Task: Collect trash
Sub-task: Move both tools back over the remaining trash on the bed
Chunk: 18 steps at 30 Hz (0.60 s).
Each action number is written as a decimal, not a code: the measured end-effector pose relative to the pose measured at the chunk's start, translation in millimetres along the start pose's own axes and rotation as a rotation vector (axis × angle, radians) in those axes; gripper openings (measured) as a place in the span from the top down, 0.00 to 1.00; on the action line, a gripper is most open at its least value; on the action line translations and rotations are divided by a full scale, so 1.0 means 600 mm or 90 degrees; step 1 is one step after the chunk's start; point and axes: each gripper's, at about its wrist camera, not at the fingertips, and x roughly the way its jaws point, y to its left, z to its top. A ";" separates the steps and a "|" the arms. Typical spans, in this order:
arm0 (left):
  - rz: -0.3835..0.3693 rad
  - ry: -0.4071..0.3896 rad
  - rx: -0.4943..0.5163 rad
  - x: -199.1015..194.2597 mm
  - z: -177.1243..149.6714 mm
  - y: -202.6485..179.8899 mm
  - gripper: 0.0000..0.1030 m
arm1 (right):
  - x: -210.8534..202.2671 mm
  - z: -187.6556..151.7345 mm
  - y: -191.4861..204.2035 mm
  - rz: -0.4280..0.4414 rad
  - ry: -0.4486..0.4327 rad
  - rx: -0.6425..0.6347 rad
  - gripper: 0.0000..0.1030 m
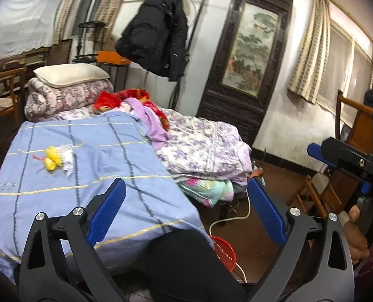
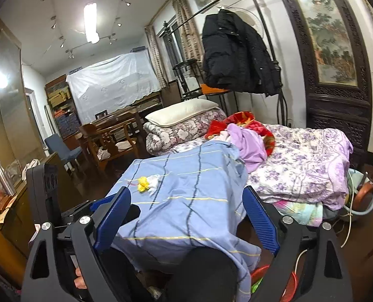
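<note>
Left wrist view: left claw spread wide, nothing between its pads, hovering over the near edge of the bed w/ the blue striped sheet. Trash = small heap of yellow wrapper plus white crumpled bits and a red scrap, lying on the sheet at approx 10 o'clock from the claw, well apart from it. Red basket sits on the floor just below the bed edge, at 6 o'clock, prob. the bin.

Right wrist view: right claw also spread, empty; same yellow wrapper at approx 11 o'clock, near but not touching.

Step in hand, imo: reach for the heap. To do it well, swing toward 10–11 o'clock, come down from above w/ pads straddling the yellow piece, keep tips just off the sheet so cloth isn't pinched too. Light stuff may scatter, so close slowly; expect 2+ trips for the white bits.
</note>
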 end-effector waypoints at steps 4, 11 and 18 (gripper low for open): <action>0.027 -0.004 -0.031 -0.011 -0.005 0.052 0.09 | 0.028 0.000 0.030 0.020 0.019 -0.003 0.12; 0.110 0.008 -0.079 -0.016 -0.030 0.162 0.08 | 0.112 -0.013 0.062 0.050 0.072 0.008 0.12; 0.192 0.024 -0.202 -0.018 -0.067 0.326 0.09 | 0.209 -0.035 0.085 0.070 0.138 0.024 0.12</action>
